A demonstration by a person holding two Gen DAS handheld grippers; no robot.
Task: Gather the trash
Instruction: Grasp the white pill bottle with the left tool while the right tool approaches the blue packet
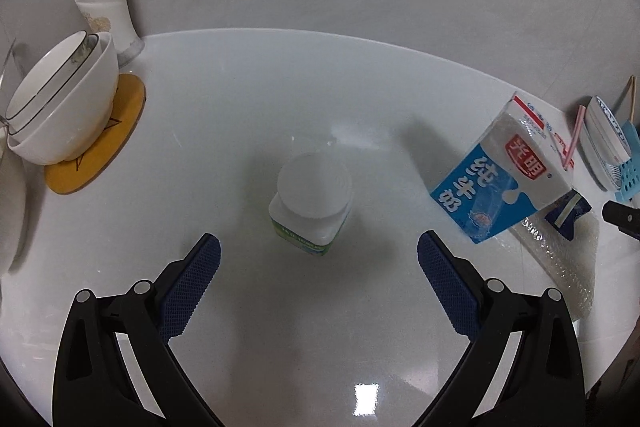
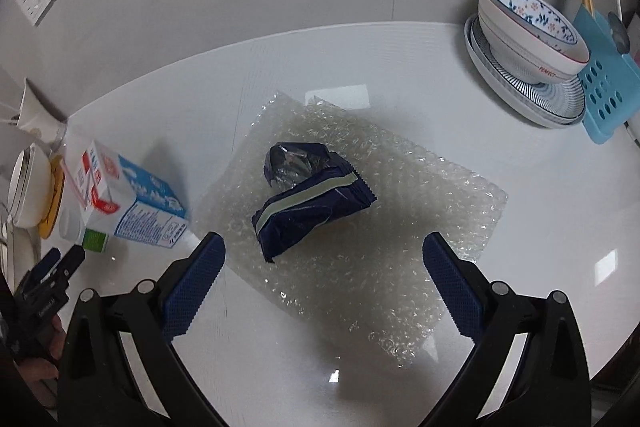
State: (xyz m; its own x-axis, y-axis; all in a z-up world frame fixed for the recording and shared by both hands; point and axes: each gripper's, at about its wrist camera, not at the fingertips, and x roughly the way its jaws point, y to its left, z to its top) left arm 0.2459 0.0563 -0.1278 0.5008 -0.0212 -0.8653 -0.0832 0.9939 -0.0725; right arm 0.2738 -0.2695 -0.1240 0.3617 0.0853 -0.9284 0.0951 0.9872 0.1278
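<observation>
A small white bottle with a green label (image 1: 310, 203) stands on the white table, just ahead of my open, empty left gripper (image 1: 319, 251). A blue-and-white milk carton with a pink straw (image 1: 506, 179) stands to its right; it also shows in the right wrist view (image 2: 132, 203). A crumpled dark blue wrapper (image 2: 310, 199) lies on a sheet of bubble wrap (image 2: 400, 227), just ahead of my open, empty right gripper (image 2: 324, 251). The wrapper (image 1: 568, 213) and bubble wrap (image 1: 560, 259) also show behind the carton in the left wrist view.
Stacked white bowls (image 1: 60, 107) sit on a yellow coaster (image 1: 100, 147) at the left, beside a white cup of straws (image 1: 110, 11). A patterned bowl on a plate (image 2: 532, 39) and a blue holder (image 2: 608, 83) stand at the right. A wall runs behind the table.
</observation>
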